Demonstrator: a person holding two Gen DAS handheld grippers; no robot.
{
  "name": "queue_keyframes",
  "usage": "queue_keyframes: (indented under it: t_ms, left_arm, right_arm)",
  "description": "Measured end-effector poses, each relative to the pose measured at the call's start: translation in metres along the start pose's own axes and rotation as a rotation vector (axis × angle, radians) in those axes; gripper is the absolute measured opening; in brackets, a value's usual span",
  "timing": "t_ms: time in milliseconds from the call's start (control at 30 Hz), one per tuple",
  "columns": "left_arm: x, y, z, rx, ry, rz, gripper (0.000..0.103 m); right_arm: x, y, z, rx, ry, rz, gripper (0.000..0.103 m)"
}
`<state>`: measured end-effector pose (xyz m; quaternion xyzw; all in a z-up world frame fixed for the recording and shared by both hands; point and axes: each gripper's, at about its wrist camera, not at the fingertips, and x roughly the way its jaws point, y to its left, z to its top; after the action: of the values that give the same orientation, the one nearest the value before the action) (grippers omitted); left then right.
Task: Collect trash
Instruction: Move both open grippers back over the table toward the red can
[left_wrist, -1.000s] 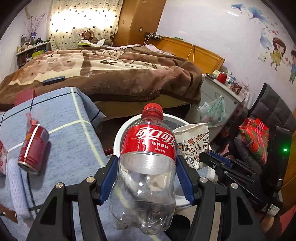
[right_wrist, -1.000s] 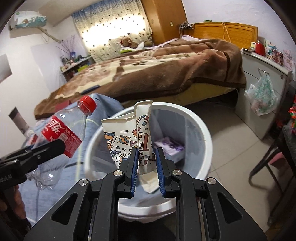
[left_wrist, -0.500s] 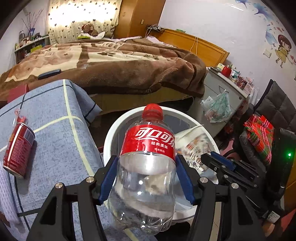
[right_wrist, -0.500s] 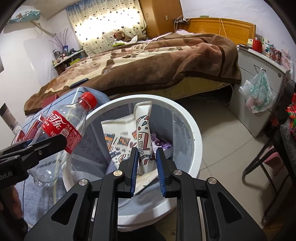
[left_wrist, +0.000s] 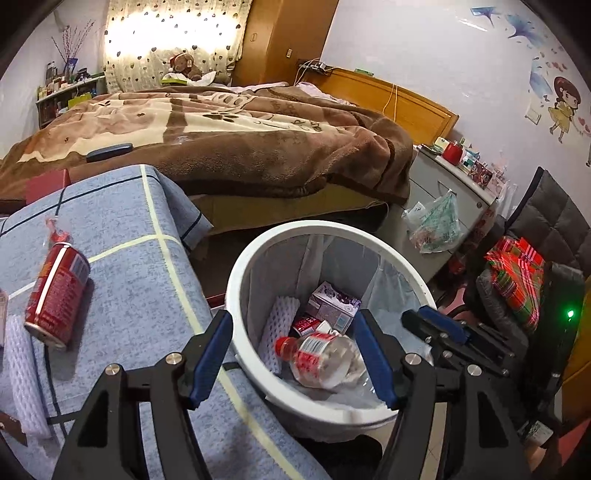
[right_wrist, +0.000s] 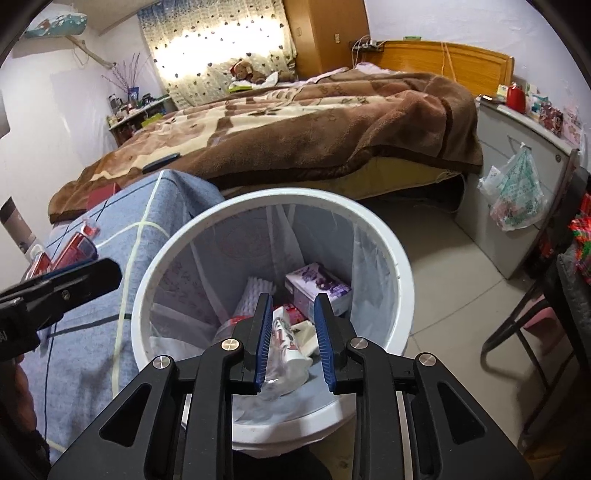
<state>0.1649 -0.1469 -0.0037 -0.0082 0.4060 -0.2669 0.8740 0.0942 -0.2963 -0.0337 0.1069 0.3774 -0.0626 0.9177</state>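
your left gripper (left_wrist: 299, 363) hangs above the near rim of the white trash bin (left_wrist: 240, 266), its jaws wide and opening, with nothing between them. the clear cola bottle (left_wrist: 319, 356) with the red cap lies on its side inside the bin, seen through the gap between the blue pads. around it in the bin lie a white foam net sleeve (left_wrist: 275, 326), a purple-and-white carton (left_wrist: 334, 304) and a small red packet (left_wrist: 304, 325).

your right gripper (right_wrist: 291, 341) points down into the same bin (right_wrist: 399, 266), its jaws narrow and opening, and nothing is pressed between the pads. the crumpled printed paper cup (right_wrist: 286, 350) rests on the bin's contents, seen below the gap between the fingers. a clear liner bag (right_wrist: 365, 258) lines the bin wall.

the bin stands on the floor, just beside the right edge of the bench (left_wrist: 122, 280), which carries a blue checked cloth. on the bench, near its left edge, a red soda can (left_wrist: 57, 291) lies on its side; a second white foam net sleeve (left_wrist: 22, 373) lies at the near left corner, just beside the can. a small clear wrapper (left_wrist: 53, 230) with red print lies beyond the can.

the tip of the right gripper shows at the bin's right rim in the left view, and a left finger (right_wrist: 70, 282) crosses the left edge of the right view.
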Motion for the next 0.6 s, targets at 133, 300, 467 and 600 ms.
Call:
queue_keyframes:
  t_ms: [133, 300, 467, 600]
  left_arm:
    - [-0.01, 0.008, -0.003, -0.016, -0.01, 0.008, 0.07]
    - [-0.027, 0.022, -0.008, -0.032, -0.044, 0.032, 0.07]
    - [-0.043, 0.04, -0.013, -0.066, -0.066, 0.053, 0.07]
    - [-0.054, 0.057, -0.018, -0.096, -0.079, 0.072, 0.07]
  right_arm:
    - [-0.009, 0.001, 0.0, 0.006, -0.022, 0.003, 0.025]
    - [-0.014, 0.008, 0.002, 0.009, -0.051, 0.015, 0.025]
    - [-0.019, 0.022, 0.003, -0.002, -0.078, 0.047, 0.025]
    - [-0.022, 0.036, 0.004, -0.025, -0.09, 0.073, 0.025]
